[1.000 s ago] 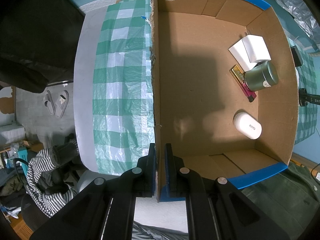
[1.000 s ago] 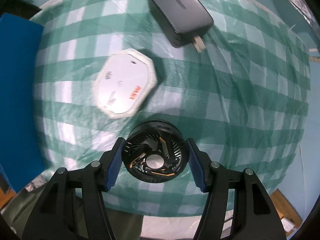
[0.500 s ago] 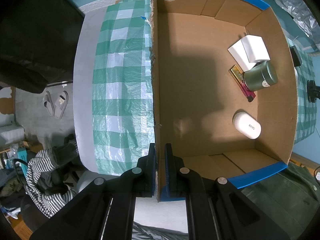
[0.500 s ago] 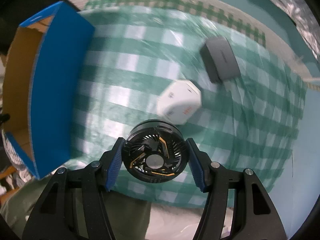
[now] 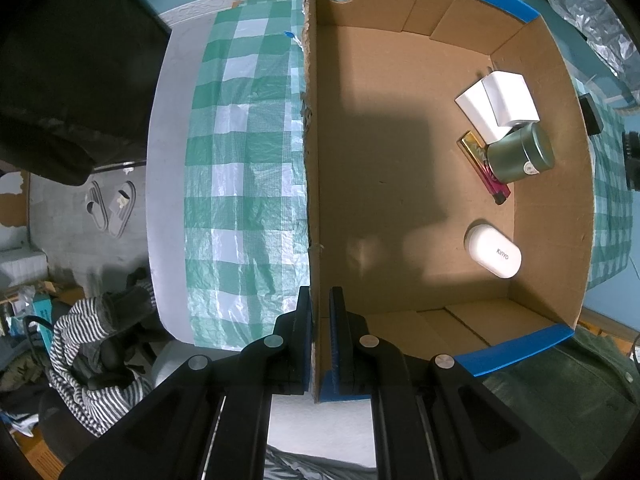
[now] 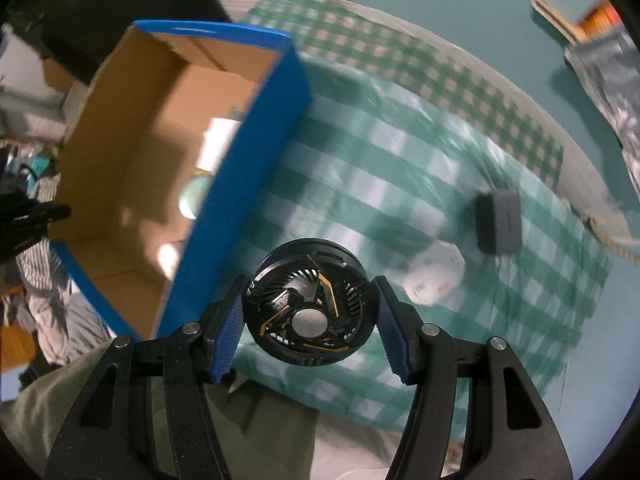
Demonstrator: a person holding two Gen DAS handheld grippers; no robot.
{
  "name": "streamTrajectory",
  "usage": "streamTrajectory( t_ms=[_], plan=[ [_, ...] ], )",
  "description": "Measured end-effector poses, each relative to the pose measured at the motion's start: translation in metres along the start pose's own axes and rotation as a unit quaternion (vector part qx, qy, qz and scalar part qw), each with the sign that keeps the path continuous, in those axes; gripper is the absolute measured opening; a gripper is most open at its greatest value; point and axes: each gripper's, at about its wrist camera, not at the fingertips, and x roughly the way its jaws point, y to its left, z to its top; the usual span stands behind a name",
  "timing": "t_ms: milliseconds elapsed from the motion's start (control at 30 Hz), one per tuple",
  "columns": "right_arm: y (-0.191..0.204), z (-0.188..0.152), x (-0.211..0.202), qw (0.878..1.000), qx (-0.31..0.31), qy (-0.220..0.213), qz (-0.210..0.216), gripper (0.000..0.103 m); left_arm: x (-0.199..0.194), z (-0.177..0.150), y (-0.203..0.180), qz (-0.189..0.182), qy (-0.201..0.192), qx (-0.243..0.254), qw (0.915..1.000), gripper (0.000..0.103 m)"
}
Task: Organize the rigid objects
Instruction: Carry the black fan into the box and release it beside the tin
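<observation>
The right gripper (image 6: 308,320) is clamped on the fan (image 6: 310,302), low centre of its frame. A second ago the fan sat just over the cloth beside the white octagon (image 6: 434,278) and grey charger (image 6: 498,222); now both lie small at right and the box (image 6: 236,184) fills the left of the frame, so the carry looks well under way. The left gripper (image 5: 320,336) stays pinched shut on the box wall (image 5: 312,200), steadying it. Likely next: lower the fan inside.
</observation>
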Motion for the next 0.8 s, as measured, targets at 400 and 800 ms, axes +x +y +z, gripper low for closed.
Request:
streamTrajectory(
  t_ms=[400, 800],
  plan=[
    [0.082, 0.030, -0.006, 0.995, -0.100, -0.008, 0.005, 0.062, 0.000, -0.001, 0.001, 0.000, -0.001, 0.000, 1.0000, 0.007],
    [0.125, 0.034, 0.030, 0.985, -0.173, 0.021, -0.011, 0.062, -0.001, -0.002, 0.002, 0.001, -0.002, 0.002, 1.0000, 0.007]
  ],
)
